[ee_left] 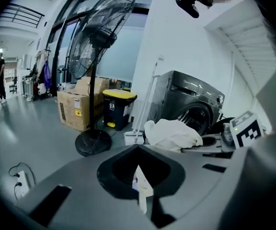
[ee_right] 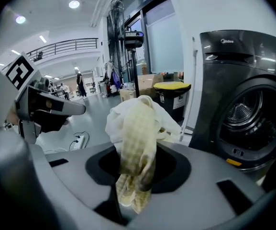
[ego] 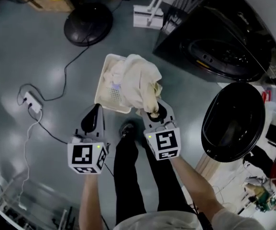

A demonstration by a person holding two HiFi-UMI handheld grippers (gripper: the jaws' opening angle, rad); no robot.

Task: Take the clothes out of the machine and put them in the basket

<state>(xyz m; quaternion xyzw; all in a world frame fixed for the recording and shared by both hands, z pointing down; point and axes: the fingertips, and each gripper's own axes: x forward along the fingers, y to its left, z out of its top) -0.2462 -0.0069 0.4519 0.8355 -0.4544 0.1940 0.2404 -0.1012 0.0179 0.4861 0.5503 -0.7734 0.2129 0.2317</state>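
- Cream cloth (ego: 138,83) is clenched in our right gripper (ego: 153,113), jaws narrowly apart, hanging over the basket (ego: 101,87) at twelve o'clock.
- Our left gripper (ego: 92,120) is closed on a small white tag (ee_left: 140,178).
- We count two grippers, one basket, one machine (ego: 224,56) at two o'clock.

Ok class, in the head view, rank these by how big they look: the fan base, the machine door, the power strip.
1. machine door, though it is probably nearer the camera than the floor items
2. fan base
3. power strip
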